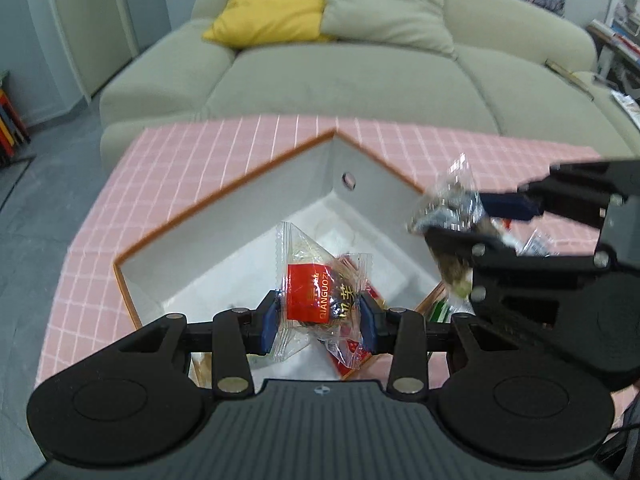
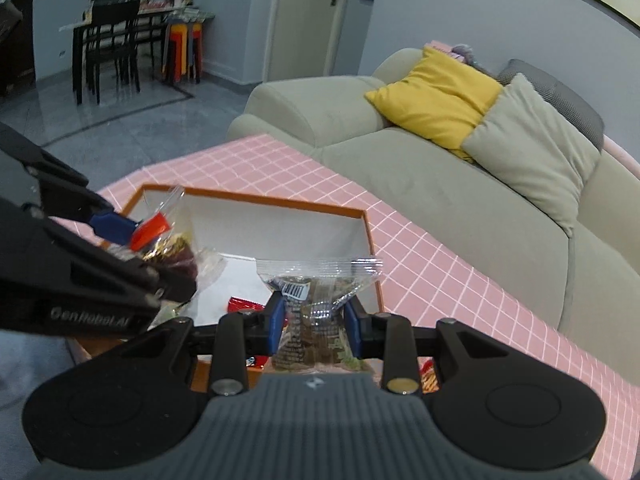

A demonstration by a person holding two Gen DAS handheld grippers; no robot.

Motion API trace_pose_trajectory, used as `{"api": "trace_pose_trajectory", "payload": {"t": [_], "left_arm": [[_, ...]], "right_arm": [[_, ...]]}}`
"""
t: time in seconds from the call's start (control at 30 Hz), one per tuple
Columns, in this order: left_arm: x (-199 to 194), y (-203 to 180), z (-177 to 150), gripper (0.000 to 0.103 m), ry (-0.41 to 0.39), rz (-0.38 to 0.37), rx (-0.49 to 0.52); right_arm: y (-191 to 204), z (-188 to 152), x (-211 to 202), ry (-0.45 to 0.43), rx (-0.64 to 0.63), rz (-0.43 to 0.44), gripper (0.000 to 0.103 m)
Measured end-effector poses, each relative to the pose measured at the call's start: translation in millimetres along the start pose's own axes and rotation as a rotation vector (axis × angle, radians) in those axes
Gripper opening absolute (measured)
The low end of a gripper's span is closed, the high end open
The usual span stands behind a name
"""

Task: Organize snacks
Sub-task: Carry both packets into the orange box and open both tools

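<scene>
The left gripper [image 1: 318, 316] has its blue pads pressed on either side of a clear snack packet with a red label [image 1: 310, 294], the jaws standing part-way apart around it, and holds it above the open box [image 1: 224, 196], a white-lined box with an orange rim that sits on the pink checked tablecloth [image 1: 160, 152]. The right gripper [image 2: 315, 322] is closed more narrowly on a clear packet with dark brown contents [image 2: 316, 320], its crimped top edge and a barcode showing above the pads; in the left wrist view this same packet hangs over the right-hand rim of the box. More snacks lie in the bottom of the box, among them a red wrapper [image 2: 244, 304], and another packet lies on the cloth just beside the right gripper. Behind the table stands a pale green sofa [image 1: 360, 80] carrying a yellow cushion [image 1: 272, 4] and a beige cushion [image 1: 384, 4]
</scene>
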State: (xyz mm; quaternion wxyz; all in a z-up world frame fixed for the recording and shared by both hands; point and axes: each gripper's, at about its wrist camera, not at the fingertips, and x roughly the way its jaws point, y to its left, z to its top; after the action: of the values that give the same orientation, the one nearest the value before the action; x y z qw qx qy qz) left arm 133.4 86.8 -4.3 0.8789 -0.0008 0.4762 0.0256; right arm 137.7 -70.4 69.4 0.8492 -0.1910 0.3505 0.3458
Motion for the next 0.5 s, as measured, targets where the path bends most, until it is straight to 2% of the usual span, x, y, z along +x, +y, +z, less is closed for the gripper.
{"api": "trace_pose_trajectory", "payload": {"t": [0.27,0.5], "left_arm": [[40,6,-7,0.045,0.136,0.008,0.000],[73,9,-13,0.046,0.253,0.018,0.001]], "right_arm": [[2,9,50,0.114,-0.074,0.006,0.028],[3,10,93,0.296,-0.094,0.003,0.028]]}}
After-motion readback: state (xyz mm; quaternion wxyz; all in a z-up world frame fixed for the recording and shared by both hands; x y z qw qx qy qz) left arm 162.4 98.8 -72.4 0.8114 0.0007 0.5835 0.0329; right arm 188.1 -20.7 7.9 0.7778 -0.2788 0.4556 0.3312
